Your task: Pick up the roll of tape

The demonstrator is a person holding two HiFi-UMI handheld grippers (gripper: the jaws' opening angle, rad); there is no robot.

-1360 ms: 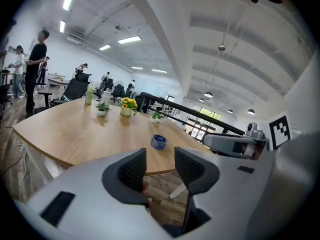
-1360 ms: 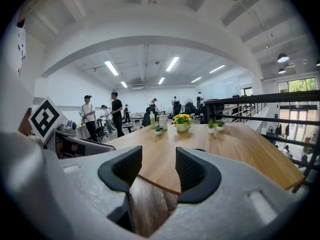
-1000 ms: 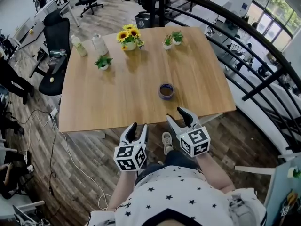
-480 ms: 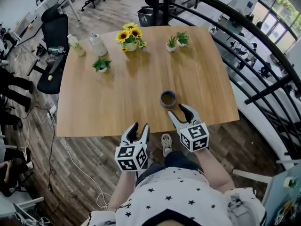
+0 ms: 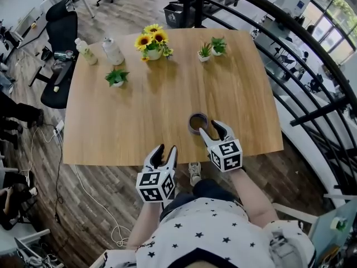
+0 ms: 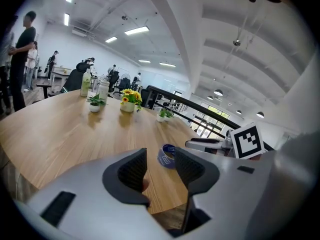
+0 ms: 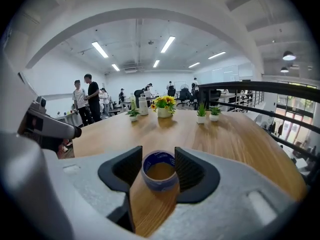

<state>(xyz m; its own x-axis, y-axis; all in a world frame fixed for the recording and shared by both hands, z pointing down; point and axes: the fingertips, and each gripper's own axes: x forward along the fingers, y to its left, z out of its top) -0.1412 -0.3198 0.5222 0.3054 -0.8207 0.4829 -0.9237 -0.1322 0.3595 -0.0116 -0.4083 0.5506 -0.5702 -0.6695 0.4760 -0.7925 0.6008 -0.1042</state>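
Tabletop [image 5: 139,110]: wooden, square, seen from above by a standing person.

Roll of tape [image 5: 197,123]: lies flat on the tabletop, open core upward, close to the near edge and right of that edge's middle. Blue inner band and brownish outer wrap show in the right gripper view [image 7: 160,171].

Right tongs [image 5: 212,129]: held over the near edge, pointed toward the far edge. Jaws stand wide apart. In the right gripper view [image 7: 158,156] the roll sits between the two jaw tips, one dark pad on each side. Contact with the roll cannot be confirmed, and the roll rests on the wood.

Left tongs [image 5: 165,151]: held off the tabletop, just outside the near edge, over the floor. Jaws stand narrowly apart with nothing between them [image 6: 160,164]. The roll [image 6: 167,155] shows beyond the gap, on the tabletop, well ahead of the tips.

Other items, all well apart from the roll:
- Sunflower pot [image 5: 152,43] near the middle of the far edge.
- Two small potted plants [image 5: 212,48] near the far edge, right of the sunflowers.
- One small potted plant [image 5: 116,77] inward from the far left corner.
- Two bottles [image 5: 99,51] at the far left corner.
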